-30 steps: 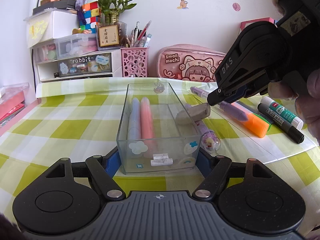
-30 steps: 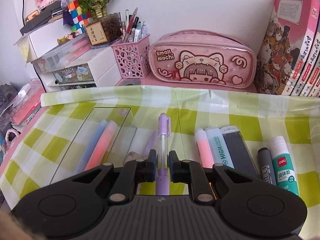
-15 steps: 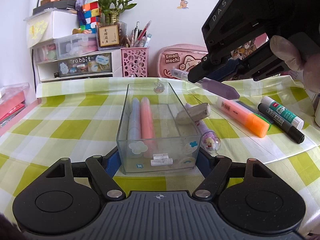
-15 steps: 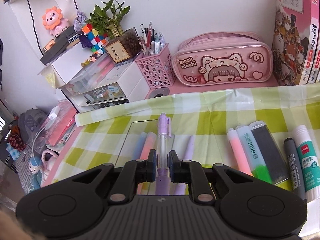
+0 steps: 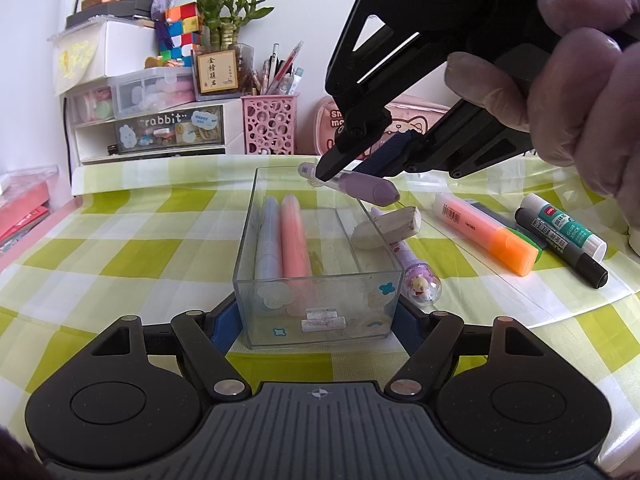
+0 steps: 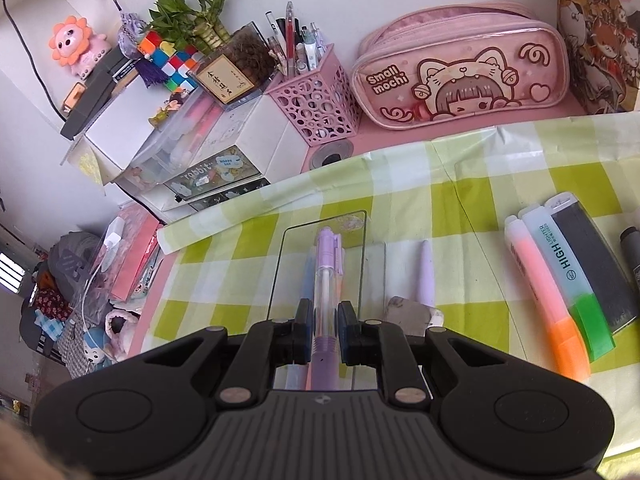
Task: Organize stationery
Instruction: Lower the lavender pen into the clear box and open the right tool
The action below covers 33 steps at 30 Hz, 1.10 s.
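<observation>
A purple pen (image 6: 326, 280) was clamped between the closed jaws of the right gripper (image 6: 324, 334) and was held in the air above the far end of a clear plastic box (image 5: 320, 312), at about the 12 o'clock end as seen from the left wrist camera. In that view the pen (image 5: 360, 186) was tilted, its thick purple end pointing toward 4 o'clock, and it was not touching the box. The right gripper was grasped by a gloved hand (image 5: 580, 92) at the 2 o'clock corner of the frame.

The box was gripped at its near end by the left gripper (image 5: 318, 320), whose blue pads (image 5: 224, 320) were pressed against both side walls. It stood on a green-and-white checked tablecloth (image 5: 120, 252). Inside it, a blue marker (image 5: 266, 240) and a pink marker (image 5: 294, 240) were laid side by side along its length, and two small white pieces (image 5: 322, 320) were seen at its near end.

Just beside the box, at 3 o'clock, a worn eraser (image 5: 386, 228) was resting on a purple character pen (image 5: 416, 276). Farther toward 3 o'clock, an orange highlighter (image 5: 486, 232), a black marker (image 5: 560, 246) and a glue stick (image 5: 564, 226) were laid on the cloth. A pink pencil case (image 6: 460, 72) and a pink pen holder (image 6: 316, 96) were set against the wall at 12 o'clock.
</observation>
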{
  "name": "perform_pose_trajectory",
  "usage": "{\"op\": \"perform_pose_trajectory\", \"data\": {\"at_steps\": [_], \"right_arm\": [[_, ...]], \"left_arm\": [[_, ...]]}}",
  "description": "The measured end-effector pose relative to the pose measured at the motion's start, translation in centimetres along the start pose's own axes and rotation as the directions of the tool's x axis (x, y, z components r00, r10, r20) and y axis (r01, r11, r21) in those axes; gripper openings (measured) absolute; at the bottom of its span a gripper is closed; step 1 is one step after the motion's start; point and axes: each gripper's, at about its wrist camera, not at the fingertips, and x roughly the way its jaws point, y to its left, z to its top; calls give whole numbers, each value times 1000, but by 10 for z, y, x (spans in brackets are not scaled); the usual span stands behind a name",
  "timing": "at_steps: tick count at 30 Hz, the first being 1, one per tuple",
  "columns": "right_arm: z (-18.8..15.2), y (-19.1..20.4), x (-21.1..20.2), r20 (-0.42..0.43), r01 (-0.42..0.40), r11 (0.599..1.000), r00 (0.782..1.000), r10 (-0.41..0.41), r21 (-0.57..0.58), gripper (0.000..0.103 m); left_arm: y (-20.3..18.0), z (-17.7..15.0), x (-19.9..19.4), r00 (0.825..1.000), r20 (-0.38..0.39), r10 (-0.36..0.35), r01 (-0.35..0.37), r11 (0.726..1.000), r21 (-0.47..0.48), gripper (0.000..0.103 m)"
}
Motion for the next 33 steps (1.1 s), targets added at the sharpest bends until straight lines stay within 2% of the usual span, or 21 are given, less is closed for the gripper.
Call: {"op": "perform_pose_trajectory", "data": {"at_steps": [7,13,33], "right_arm": [[2,14,11,-27,90,996,996,-91,-19,18],[-2,18,20,-47,131,990,990,-133,-43,18],[-7,25,34,-85,139,987,986,-145,-76,18]], "left_arm": [[0,0,1,1000,0,1,-1,1000,-3,74],[0,0,1,1000,0,-1,1,1000,-6,74],[-1,0,1,1000,0,1,-1,1000,-5,74]]}}
